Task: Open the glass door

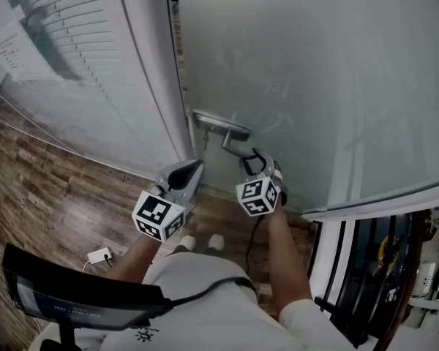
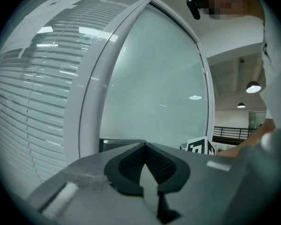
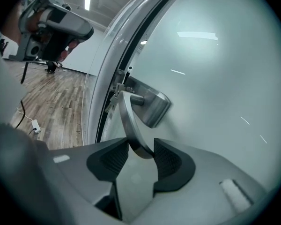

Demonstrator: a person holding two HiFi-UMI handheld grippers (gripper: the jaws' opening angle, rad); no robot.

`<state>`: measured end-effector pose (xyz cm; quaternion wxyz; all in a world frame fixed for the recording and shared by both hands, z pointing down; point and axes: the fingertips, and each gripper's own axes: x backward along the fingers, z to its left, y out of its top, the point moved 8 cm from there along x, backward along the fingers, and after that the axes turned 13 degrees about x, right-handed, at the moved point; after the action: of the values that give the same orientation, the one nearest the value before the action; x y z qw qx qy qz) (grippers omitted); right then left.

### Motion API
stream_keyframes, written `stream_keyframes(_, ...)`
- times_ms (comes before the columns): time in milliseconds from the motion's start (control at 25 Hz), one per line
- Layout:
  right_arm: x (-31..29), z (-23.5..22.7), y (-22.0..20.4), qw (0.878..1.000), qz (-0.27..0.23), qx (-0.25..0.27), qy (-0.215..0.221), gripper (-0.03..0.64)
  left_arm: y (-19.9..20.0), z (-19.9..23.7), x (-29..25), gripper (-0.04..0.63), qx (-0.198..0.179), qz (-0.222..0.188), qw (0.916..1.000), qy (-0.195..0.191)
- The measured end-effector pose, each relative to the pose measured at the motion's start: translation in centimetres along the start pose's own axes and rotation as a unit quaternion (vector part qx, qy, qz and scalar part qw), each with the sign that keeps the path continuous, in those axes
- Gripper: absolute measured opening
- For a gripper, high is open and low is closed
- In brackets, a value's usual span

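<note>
Inside the right gripper [image 3: 141,143], only its view shows the handle [image 3: 127,118].

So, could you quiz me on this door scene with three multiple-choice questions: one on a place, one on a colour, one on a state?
1. Where is the free end of the door handle?
A) between the jaws of the right gripper
B) in a bare hand
C) lying on a chair

2. What colour is the floor?
A) white
B) brown
C) green

3. How do the jaws of the left gripper stand?
A) wide apart
B) together, nothing between them
C) clamped on a key

Answers:
1 A: the right gripper view shows the lever's end between its open pads.
2 B: the head view shows brown wood planks.
3 B: the left gripper view shows its pads meeting.
</note>
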<state>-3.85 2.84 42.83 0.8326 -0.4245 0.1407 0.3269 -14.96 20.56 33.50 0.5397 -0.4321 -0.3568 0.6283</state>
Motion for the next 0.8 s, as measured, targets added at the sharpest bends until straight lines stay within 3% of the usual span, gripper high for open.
stream_keyframes(200,-1.3,-1.4,-0.3,1.0,-0.007,0.012,0.018,0.169,-0.1,-0.7,-1.3,0.003,0.003,-0.003,1.0,0.006)
stream_keyframes(800,-3.9,-5.3,-0.2,0.998,-0.003,0.065,0.02,0.16,-0.6,-1.7,-3.7,0.003,0.007,-0.007,0.9997,0.025)
